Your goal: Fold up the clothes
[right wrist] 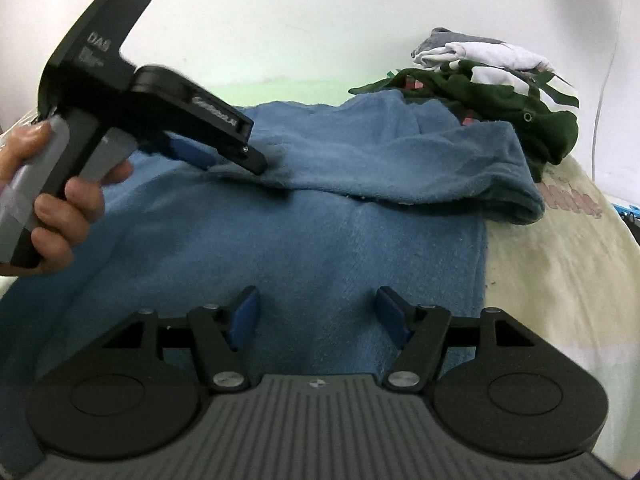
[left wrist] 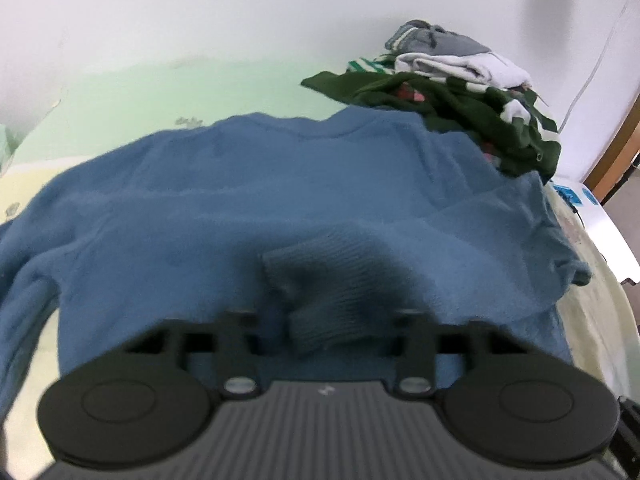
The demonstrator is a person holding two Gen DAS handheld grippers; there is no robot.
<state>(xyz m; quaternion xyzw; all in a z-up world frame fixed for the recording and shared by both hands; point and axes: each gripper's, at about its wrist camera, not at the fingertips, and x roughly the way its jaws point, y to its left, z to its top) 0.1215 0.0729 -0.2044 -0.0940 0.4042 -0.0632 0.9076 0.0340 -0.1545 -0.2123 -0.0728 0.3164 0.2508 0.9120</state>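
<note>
Setting: white wall (left wrist: 200,12) behind a bed, its sheet (right wrist: 560,280) pale cream near the camera and light green at the far edge by the wall.
Sweater: a blue fleece sweater (left wrist: 240,208) lies spread across the bed, neckline toward the wall, one sleeve folded in over the body so that its ribbed cuff (left wrist: 332,292) rests near the middle.
Left gripper: left gripper (right wrist: 224,156), held in a person's hand (right wrist: 60,208), reaches over the sweater from the left; in its own view the cuff sits between the fingers, but blur hides whether they pinch it, so the grip cannot be told.
Right gripper: right gripper (right wrist: 316,316) hovers low over the sweater's near hem, its blue-padded fingers (right wrist: 244,316) spread apart and holding nothing.
Pile: at the far right, touching the sweater's shoulder, a heap of unfolded clothes (left wrist: 460,108), dark green with white stripes below, white and grey garments on top.
Room edge: a white cable (left wrist: 596,64) runs down the wall at right; a wooden frame (left wrist: 616,148) shows beyond the bed's right side.
</note>
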